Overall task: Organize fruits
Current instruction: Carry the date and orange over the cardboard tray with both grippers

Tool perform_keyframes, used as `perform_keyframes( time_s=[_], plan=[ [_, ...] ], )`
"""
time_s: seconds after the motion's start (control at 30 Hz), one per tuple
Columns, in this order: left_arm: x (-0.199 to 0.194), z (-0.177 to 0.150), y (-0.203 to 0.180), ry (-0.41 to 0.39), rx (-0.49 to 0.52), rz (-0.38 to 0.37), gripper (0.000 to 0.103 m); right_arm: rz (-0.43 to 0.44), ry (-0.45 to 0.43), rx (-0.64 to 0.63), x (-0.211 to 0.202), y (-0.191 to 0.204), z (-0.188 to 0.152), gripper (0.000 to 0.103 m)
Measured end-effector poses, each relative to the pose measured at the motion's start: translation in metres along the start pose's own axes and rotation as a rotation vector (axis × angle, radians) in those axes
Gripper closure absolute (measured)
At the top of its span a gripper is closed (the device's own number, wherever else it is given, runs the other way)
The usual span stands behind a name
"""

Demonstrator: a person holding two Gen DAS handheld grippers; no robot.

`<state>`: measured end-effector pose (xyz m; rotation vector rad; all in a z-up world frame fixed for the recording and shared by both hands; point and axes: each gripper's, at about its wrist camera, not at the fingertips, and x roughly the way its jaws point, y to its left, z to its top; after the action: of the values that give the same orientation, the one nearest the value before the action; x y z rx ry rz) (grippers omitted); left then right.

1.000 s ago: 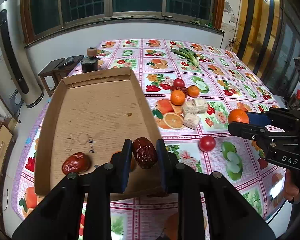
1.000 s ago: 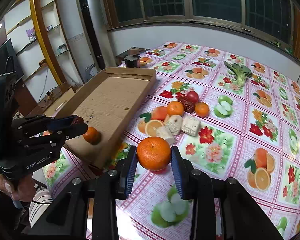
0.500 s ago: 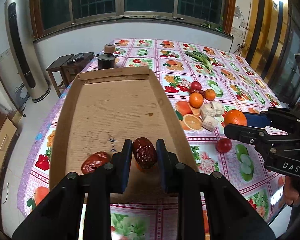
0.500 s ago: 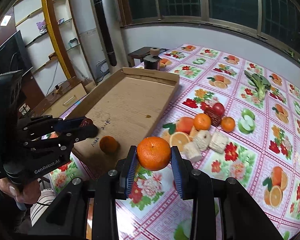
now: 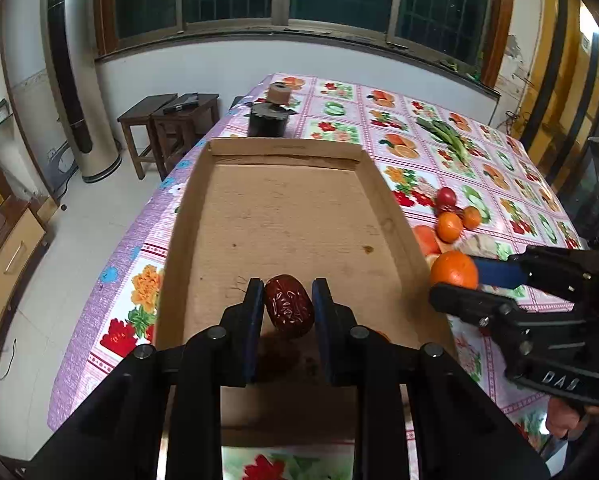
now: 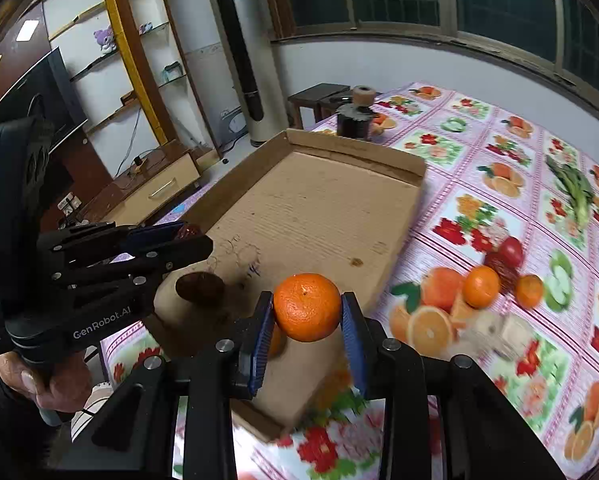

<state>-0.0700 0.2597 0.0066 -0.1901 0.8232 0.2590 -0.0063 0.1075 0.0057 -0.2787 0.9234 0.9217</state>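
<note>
My left gripper (image 5: 287, 304) is shut on a dark red date (image 5: 288, 306) and holds it above the near end of the shallow cardboard tray (image 5: 291, 216). My right gripper (image 6: 306, 312) is shut on an orange (image 6: 307, 306) above the tray's (image 6: 319, 208) near right edge; the orange also shows in the left wrist view (image 5: 454, 269). Another date (image 6: 200, 288) lies in the tray, and a small orange (image 6: 276, 340) sits partly hidden behind my right fingers. Loose fruit (image 6: 481, 286) lies on the tablecloth to the right.
A dark jar with a tape roll on top (image 5: 273, 116) stands just beyond the tray's far end. Green vegetables (image 5: 447, 138) lie on the far right of the table. Pale cubes (image 6: 495, 330) lie beside the loose fruit. Stools (image 5: 167, 120) stand past the table's left edge.
Both grippers moved left over the tray with their fruit still held. The right gripper with the orange went from above the tablecloth to above the tray's near right edge.
</note>
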Motion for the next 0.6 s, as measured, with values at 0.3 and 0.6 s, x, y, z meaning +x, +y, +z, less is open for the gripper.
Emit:
perform_keyframes(
  time_s=[0.3,0.6],
  plan=[
    [0.031,0.002,0.016,0.062,-0.038,0.026,0.081,0.033,0.075,-0.022,0.049,0.007,0.011,0.069],
    [0.048,-0.001,0.018,0.109,-0.038,0.037,0.081,0.043,0.136,-0.041,0.08,0.007,0.011,0.069]
  ],
)
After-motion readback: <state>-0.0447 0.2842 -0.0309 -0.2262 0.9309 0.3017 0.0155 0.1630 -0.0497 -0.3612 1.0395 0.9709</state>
